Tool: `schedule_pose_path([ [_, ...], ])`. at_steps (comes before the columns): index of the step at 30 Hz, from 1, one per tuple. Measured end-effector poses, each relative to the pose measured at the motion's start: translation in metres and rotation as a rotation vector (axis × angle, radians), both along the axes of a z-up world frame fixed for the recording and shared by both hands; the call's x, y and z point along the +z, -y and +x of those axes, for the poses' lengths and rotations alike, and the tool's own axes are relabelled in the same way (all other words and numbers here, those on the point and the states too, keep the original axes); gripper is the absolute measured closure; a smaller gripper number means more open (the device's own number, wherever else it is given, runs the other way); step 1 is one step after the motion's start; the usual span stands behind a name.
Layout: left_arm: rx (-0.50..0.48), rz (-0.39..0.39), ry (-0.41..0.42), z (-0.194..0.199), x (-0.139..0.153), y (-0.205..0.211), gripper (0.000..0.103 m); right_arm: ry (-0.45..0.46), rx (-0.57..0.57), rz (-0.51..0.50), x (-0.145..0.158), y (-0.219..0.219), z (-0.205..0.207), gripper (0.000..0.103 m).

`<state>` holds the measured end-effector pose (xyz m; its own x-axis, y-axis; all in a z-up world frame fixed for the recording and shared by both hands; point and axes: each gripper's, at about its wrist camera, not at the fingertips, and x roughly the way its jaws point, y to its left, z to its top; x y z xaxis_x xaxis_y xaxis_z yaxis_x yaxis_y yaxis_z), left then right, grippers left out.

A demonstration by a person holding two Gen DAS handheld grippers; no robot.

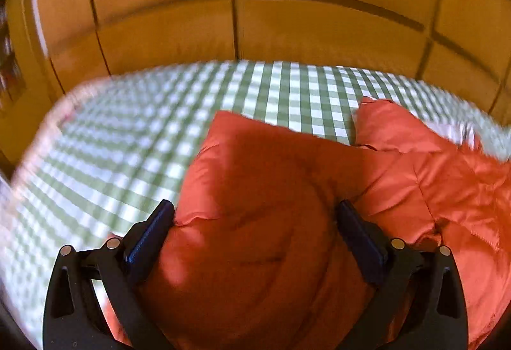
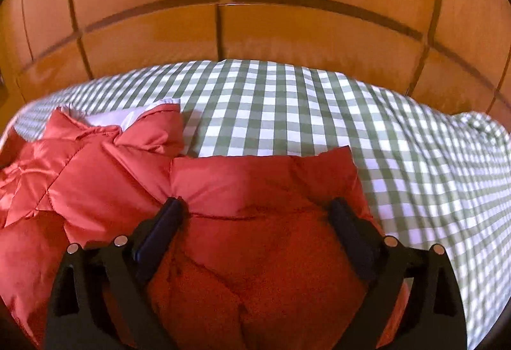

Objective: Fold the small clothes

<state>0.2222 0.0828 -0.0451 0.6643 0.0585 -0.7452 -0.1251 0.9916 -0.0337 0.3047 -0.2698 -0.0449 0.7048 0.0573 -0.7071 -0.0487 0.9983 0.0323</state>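
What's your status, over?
Left gripper open, right gripper open, both astride red puffer jacket. Jacket rumpled on checked cloth, unfolded. Nothing obstructing.

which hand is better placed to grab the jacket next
Right, probably. Both grippers stand open over puffy parts of the red jacket, but the right wrist view is sharp, while the left view is motion-blurred.

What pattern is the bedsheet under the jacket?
Green-and-white checks on the bedsheet; clearest in the right wrist view.

Both wrist views look steeply down, close over the red jacket (image 1: 271, 190) on the checked cloth (image 2: 287, 101).
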Motion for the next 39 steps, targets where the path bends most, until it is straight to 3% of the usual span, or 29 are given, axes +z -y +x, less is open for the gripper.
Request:
schedule_pose_path([
  [3,-0.002,-0.131,-0.022,0.008,-0.014,-0.015,0.003,0.012,-0.002,0.030,-0.004,0.002,0.000,0.008],
  [9,0.008,-0.136,0.009,-0.015,-0.009,-0.010,0.003,0.040,0.009,0.069,-0.004,0.008,-0.006,0.007],
  [14,0.051,-0.118,0.123,-0.071,0.013,-0.006,0.003,0.078,-0.020,0.019,0.007,0.005,-0.022,0.002],
  [17,0.068,-0.125,0.182,-0.111,0.024,-0.011,0.003,0.092,-0.107,-0.035,0.023,0.002,-0.046,0.002],
  [19,0.086,-0.128,0.200,-0.128,0.027,-0.018,0.003,0.118,-0.110,0.013,0.034,-0.001,-0.071,0.002],
  [22,0.133,-0.162,0.189,-0.152,0.023,-0.034,0.003,0.146,-0.065,0.094,0.038,-0.008,-0.104,0.002],
  [24,0.159,-0.215,0.160,-0.160,0.014,-0.046,0.003,0.145,-0.041,0.050,0.031,-0.018,-0.114,0.002],
  [27,0.193,-0.237,0.094,-0.156,-0.005,-0.055,0.003,0.121,-0.027,-0.111,0.008,-0.041,-0.105,0.002],
  [30,0.175,-0.255,0.041,-0.152,-0.023,-0.059,0.003,0.125,-0.037,-0.122,0.000,-0.039,-0.096,0.002],
  [34,0.178,-0.285,0.031,-0.157,-0.019,-0.056,0.003,0.127,-0.041,-0.140,0.000,-0.040,-0.097,0.002],
  [39,0.107,-0.496,0.053,-0.180,-0.015,-0.054,0.004,0.121,-0.086,-0.092,0.012,-0.036,-0.129,0.002],
])
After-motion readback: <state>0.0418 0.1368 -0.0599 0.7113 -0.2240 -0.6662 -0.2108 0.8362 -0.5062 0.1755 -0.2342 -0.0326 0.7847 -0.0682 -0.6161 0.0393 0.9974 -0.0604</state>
